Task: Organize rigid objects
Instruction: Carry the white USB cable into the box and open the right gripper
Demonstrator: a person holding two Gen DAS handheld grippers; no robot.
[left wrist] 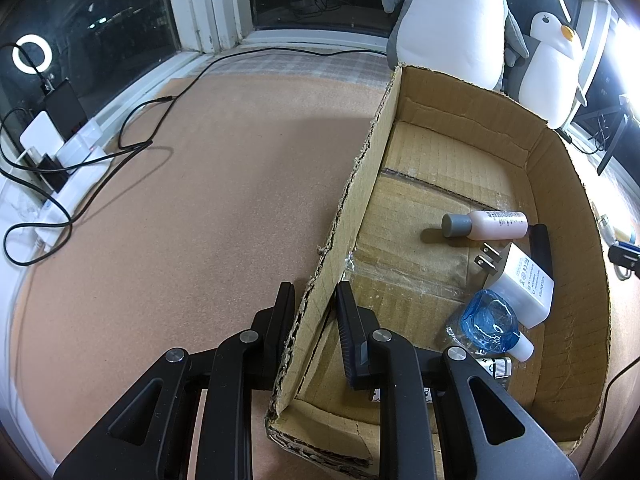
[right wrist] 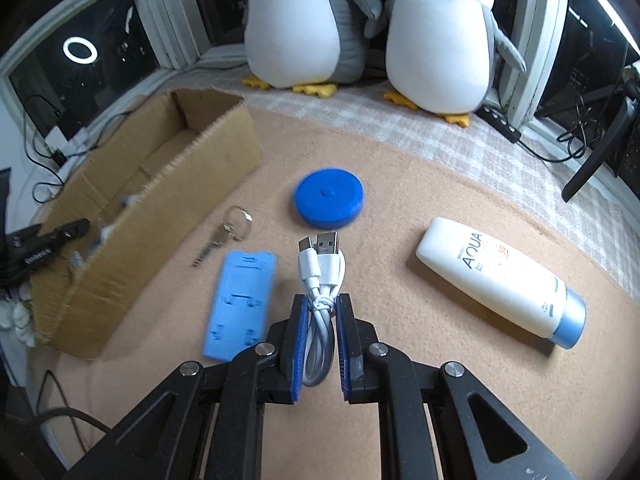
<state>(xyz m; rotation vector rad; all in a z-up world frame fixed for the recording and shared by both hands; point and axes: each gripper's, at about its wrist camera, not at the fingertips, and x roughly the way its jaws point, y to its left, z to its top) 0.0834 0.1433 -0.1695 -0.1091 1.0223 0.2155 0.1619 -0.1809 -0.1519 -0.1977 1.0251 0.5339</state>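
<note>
My left gripper point(left wrist: 314, 300) is shut on the left wall of the open cardboard box point(left wrist: 360, 184), one finger outside and one inside. In the box lie a pink bottle with a grey cap point(left wrist: 486, 225), a white plug adapter point(left wrist: 520, 282) and a small blue-tinted bottle point(left wrist: 490, 322). My right gripper point(right wrist: 322, 310) is shut on a bundled white USB cable point(right wrist: 320, 268), whose plugs stick out past the fingertips above the tan mat. On the mat lie a blue round disc point(right wrist: 329, 202), a blue flat stand point(right wrist: 240, 304), a key on a ring point(right wrist: 224, 236) and a white AQUA tube point(right wrist: 500, 280).
The box point(right wrist: 132, 216) stands to the left in the right wrist view. Two plush penguins point(right wrist: 436, 36) sit at the back by the window. Black cables point(left wrist: 132, 136) and a white power strip point(left wrist: 76, 160) lie left of the mat. A black chair leg point(right wrist: 600, 152) is at the far right.
</note>
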